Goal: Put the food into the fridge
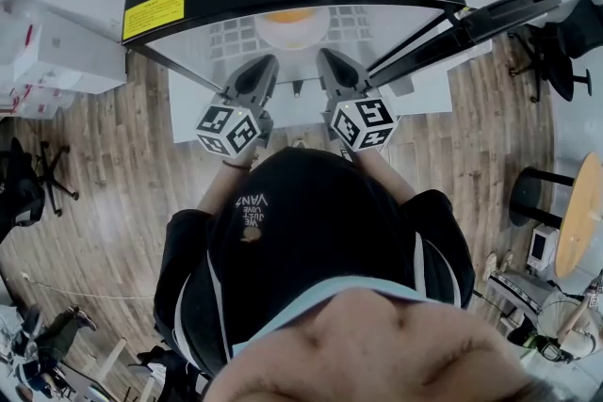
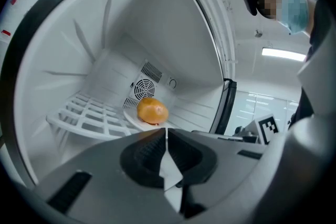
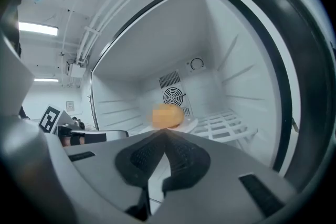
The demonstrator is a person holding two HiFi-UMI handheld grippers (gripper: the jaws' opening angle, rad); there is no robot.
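Left tool point(image 2: 166, 132) and right tool point(image 3: 160, 135) are both closed and empty at the open fridge point(image 2: 173, 29), where the orange food point(image 2: 152, 111) sits on a plate point(image 2: 131, 118) on the shelf point(image 2: 89, 115), so probably only shutting the door point(image 1: 480, 24) is left.

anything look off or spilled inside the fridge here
Nothing stands out. The orange food sits on its white plate on the wire shelf, with nothing spilled. The fridge door is open, and the left tongs and right tongs are shut and empty.
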